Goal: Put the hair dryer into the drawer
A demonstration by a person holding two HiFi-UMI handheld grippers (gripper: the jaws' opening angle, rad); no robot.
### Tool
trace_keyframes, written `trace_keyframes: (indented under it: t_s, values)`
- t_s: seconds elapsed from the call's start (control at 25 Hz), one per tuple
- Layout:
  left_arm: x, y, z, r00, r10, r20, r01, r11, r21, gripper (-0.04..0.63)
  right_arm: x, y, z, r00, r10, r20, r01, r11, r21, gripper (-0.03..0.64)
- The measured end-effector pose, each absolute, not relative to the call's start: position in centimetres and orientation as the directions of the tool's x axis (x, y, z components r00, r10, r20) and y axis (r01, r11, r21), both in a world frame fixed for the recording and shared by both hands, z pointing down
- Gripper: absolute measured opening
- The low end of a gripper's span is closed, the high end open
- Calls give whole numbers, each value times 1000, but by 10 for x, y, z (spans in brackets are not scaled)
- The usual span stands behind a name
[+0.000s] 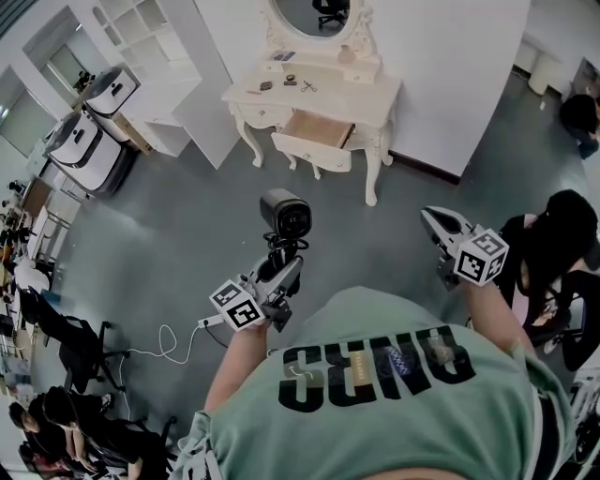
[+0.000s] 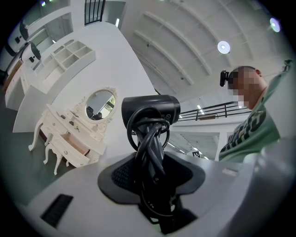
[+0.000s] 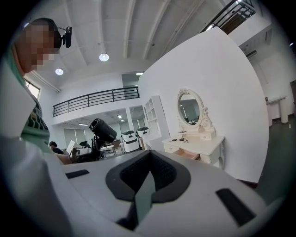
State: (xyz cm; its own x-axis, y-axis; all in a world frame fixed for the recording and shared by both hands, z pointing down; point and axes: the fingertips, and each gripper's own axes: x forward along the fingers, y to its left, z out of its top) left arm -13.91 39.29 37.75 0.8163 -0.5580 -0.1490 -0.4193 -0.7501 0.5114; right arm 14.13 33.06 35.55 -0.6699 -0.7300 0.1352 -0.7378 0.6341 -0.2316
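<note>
A black hair dryer [image 1: 286, 216] with its cord wound round the handle stands upright in my left gripper [image 1: 278, 267], which is shut on the handle. In the left gripper view the hair dryer [image 2: 150, 111] rises from between the pads of the left gripper [image 2: 152, 171]. My right gripper [image 1: 433, 217] hangs to the right with its jaws together and nothing in them; its own view shows the right gripper [image 3: 147, 178] empty too. Ahead stands a white dressing table [image 1: 375, 89] with its drawer [image 1: 319, 131] pulled open. The drawer [image 2: 76, 143] shows a wooden inside.
Small items lie on the dressing table top under an oval mirror [image 1: 314, 14]. White cases [image 1: 89, 141] and a white shelf unit [image 1: 150, 37] stand at the left. A person [image 1: 562, 234] sits at the right. A white cable [image 1: 173, 342] lies on the floor.
</note>
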Motion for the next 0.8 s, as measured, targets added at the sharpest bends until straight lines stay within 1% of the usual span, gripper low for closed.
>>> trace_keyframes:
  t_s: [0.48,0.64,0.8]
  values:
    - [-50,397,372,781,-598,-180,-427,-722,545,176,202,318,357,-727,-672,144,-684,691,-232,-6]
    - [-39,387,381,779,-607,-159,-425,-697,577,176,202,301,370,-746,-650,148,-662,698,-273,-6]
    - [-47,363,395,780,-608,-147,-422,-685,595,176,190,279,387,-753,-636,166,-653,696,-298,-6]
